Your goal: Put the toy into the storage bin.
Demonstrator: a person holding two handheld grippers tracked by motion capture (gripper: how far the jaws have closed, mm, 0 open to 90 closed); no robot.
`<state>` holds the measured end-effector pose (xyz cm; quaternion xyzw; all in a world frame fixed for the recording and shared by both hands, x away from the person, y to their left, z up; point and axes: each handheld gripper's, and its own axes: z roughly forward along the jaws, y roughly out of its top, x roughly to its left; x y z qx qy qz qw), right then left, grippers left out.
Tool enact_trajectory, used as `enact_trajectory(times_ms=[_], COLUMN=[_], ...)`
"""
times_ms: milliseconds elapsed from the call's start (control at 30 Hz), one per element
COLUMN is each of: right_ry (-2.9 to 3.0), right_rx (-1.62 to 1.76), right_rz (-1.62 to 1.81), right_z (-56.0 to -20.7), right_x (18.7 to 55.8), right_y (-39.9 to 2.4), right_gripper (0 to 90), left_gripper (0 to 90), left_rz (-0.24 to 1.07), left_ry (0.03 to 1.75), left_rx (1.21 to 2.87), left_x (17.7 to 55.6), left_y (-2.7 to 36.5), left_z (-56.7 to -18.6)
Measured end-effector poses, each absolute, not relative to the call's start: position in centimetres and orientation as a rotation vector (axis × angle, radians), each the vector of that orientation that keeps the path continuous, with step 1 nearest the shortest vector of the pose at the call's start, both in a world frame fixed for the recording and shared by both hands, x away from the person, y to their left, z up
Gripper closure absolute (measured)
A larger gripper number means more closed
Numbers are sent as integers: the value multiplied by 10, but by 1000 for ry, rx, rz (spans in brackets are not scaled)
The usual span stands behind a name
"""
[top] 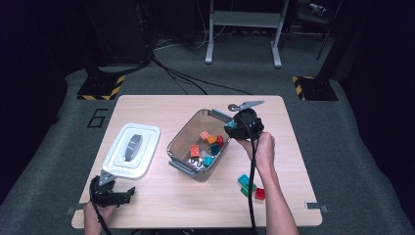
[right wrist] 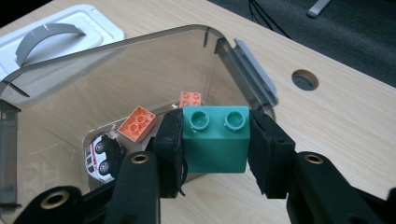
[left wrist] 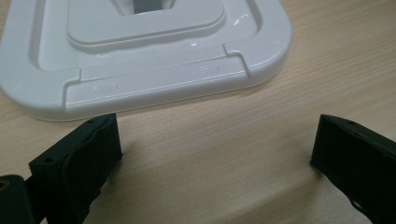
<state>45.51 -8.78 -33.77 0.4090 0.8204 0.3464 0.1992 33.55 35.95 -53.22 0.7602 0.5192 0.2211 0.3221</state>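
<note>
My right gripper (right wrist: 215, 140) is shut on a teal two-stud brick (right wrist: 215, 142), held at the near right rim of the clear plastic bin (right wrist: 70, 60). In the high view that gripper (top: 234, 125) hovers over the bin's (top: 177, 139) far right corner, with the teal brick (top: 231, 124) just visible at its tip. Inside the bin lie orange bricks (right wrist: 137, 122), red and teal bricks (top: 195, 151) and a small white toy car (right wrist: 103, 156). My left gripper (left wrist: 215, 154) rests open on the table just short of the white lid (left wrist: 140, 60), nothing between its jaws. It sits at the table's front left corner (top: 128, 193).
The white lid (top: 132, 149) with a grey handle lies left of the bin. Three loose bricks, teal, green and red (top: 250, 186), sit on the table to the bin's right, near the right forearm. A round hole (right wrist: 304, 80) is in the tabletop beyond the bin.
</note>
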Motion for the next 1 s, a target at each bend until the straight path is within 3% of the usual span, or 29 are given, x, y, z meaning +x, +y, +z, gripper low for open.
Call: enact_trajectory(times_ms=[433, 867, 1000], right_ry=[2429, 2463, 2451], right_rx=[1128, 1156, 1150], right_rz=[886, 820, 803], right_z=[-363, -376, -375], right_x=[473, 471, 469], right_y=[-56, -55, -54], right_gripper=[588, 582, 440], left_gripper=[13, 14, 14], left_rz=[581, 581, 581], left_ry=[1363, 1363, 1363], left_rx=[1996, 1996, 1996], left_x=[335, 335, 335], left_y=[359, 359, 359], left_z=[-532, -532, -532])
